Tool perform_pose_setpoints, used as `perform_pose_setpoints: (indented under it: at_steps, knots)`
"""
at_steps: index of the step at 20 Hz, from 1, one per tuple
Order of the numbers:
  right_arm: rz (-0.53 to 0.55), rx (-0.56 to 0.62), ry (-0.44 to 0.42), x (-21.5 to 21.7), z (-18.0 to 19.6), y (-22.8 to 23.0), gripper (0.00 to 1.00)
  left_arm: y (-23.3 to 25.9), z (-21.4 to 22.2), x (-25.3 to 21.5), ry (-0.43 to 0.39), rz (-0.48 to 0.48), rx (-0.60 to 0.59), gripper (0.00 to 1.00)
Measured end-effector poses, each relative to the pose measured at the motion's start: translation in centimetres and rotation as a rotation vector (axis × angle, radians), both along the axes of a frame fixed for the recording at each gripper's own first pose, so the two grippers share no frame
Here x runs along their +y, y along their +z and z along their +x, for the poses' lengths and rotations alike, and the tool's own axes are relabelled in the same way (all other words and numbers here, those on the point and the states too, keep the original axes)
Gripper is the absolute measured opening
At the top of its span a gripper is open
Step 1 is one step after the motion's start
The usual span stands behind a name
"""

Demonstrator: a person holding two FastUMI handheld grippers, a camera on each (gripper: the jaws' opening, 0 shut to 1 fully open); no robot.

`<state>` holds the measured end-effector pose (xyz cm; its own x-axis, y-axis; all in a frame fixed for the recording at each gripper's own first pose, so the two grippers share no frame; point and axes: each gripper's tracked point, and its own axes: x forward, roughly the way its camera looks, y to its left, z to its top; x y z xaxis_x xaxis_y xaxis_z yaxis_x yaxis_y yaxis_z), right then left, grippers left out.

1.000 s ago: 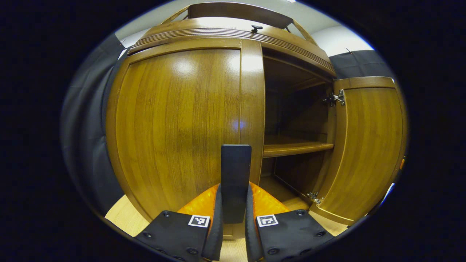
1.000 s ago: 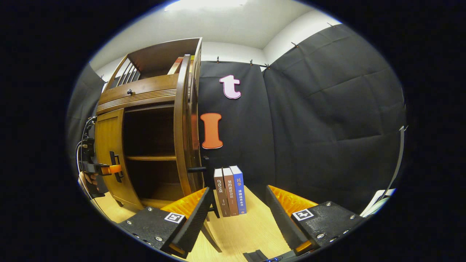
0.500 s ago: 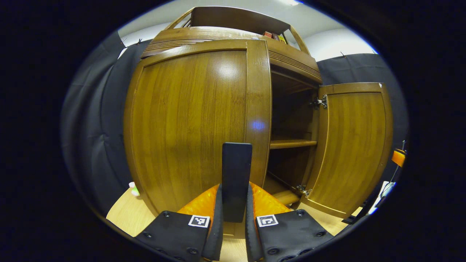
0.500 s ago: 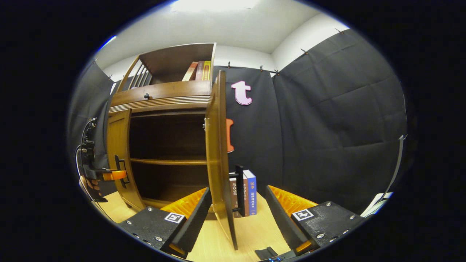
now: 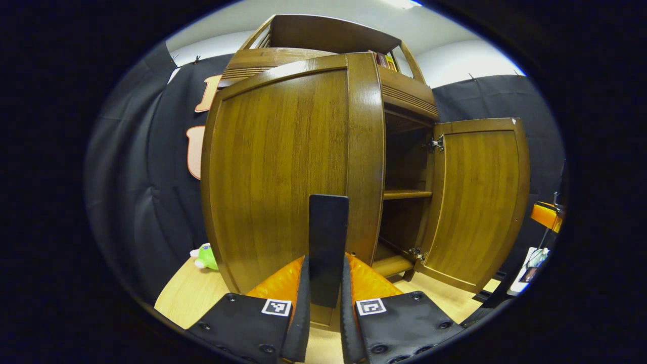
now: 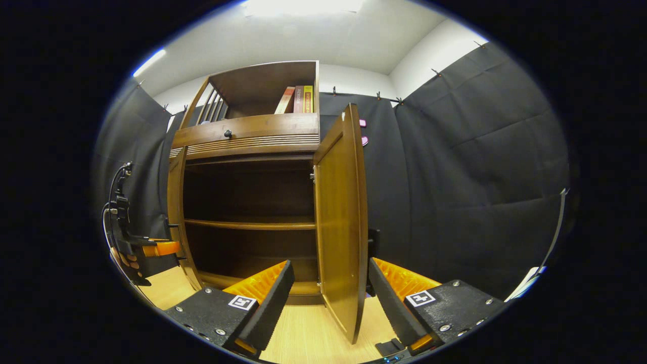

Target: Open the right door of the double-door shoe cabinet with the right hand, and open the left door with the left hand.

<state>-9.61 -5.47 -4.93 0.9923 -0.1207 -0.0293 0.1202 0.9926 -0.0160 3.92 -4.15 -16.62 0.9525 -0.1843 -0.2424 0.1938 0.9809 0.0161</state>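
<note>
The left gripper view looks from low and very close at the outer face of the shoe cabinet's left door (image 5: 293,172), past its edge into the shelves. The right gripper view stands farther back, facing the open cabinet front-on, beside the right door (image 6: 341,217). Both share the middle shelf (image 6: 250,224) and right door.

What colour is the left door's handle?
Black; the handle shows best in the left gripper view, between the left gripper fingers.
</note>
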Motion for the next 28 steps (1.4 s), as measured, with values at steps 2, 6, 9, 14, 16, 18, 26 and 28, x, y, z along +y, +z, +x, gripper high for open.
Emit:
perform_pose_setpoints:
  at_steps: [2,6,9,14,16,18,26,28]
  knots:
    - [0.012,0.002,0.016,1.0,0.1,0.0,1.00,0.2,-1.1,1.1,-0.001,-0.001,0.000,0.33]
    - [0.016,-0.002,0.036,2.4,0.1,0.0,1.00,0.7,-2.8,2.6,0.007,-0.006,-0.004,0.33]
    - [0.017,0.000,0.047,3.1,0.2,0.0,1.00,0.8,-3.8,3.9,0.021,0.004,-0.007,0.33]
    - [0.022,0.008,0.077,4.7,0.6,-0.4,0.92,1.3,-5.1,5.9,0.034,-0.004,-0.006,0.27]
    - [0.020,0.013,0.093,5.5,0.7,-0.6,1.00,1.5,-5.5,6.5,0.036,-0.011,-0.008,0.27]
    - [0.015,0.016,0.106,6.3,0.9,-0.7,1.00,1.4,-6.0,7.1,0.041,-0.002,-0.015,0.27]
    - [0.023,0.018,0.133,8.2,1.6,-0.9,0.97,2.4,-7.8,11.1,0.107,0.040,-0.035,0.20]
    - [0.028,0.018,0.146,9.1,1.7,-0.8,0.92,2.8,-8.3,12.6,0.124,0.045,-0.041,0.19]
